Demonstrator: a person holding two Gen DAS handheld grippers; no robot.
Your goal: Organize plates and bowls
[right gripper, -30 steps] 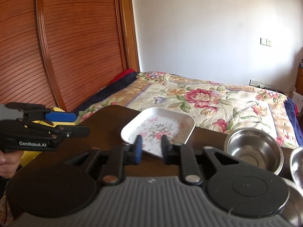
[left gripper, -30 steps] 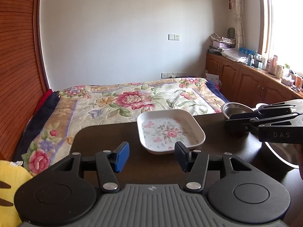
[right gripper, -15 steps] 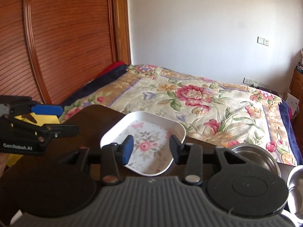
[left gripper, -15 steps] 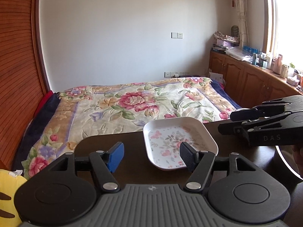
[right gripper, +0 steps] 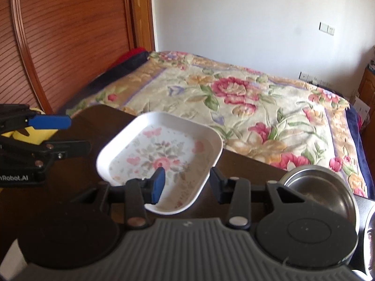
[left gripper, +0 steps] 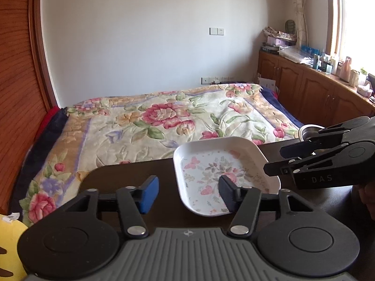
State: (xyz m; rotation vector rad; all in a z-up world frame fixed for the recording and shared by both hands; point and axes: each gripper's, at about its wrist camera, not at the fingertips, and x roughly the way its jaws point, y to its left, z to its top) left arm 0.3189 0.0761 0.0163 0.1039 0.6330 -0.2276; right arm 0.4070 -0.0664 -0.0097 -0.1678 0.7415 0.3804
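A white square plate (left gripper: 220,171) with a pink flower print lies on the dark wooden table (left gripper: 131,180). My left gripper (left gripper: 188,194) is open just in front of the plate's left edge, its black finger over the plate's near corner. My right gripper (right gripper: 187,182) is open too and straddles the near right rim of the plate (right gripper: 161,154), blue pad over the inside, black pad outside. A steel bowl (right gripper: 321,187) stands to the right of the plate. In the left wrist view the right gripper (left gripper: 276,161) reaches in from the right.
Beyond the table's far edge lies a bed with a floral cover (left gripper: 164,117). A second shiny metal rim (right gripper: 370,234) shows at the far right. A yellow object (left gripper: 9,241) sits low at the left. Wooden cabinets (left gripper: 316,93) line the right wall.
My right gripper has opened wider and moved up to the plate's near right rim. The left gripper has shifted left, so the plate now sits toward its right finger.
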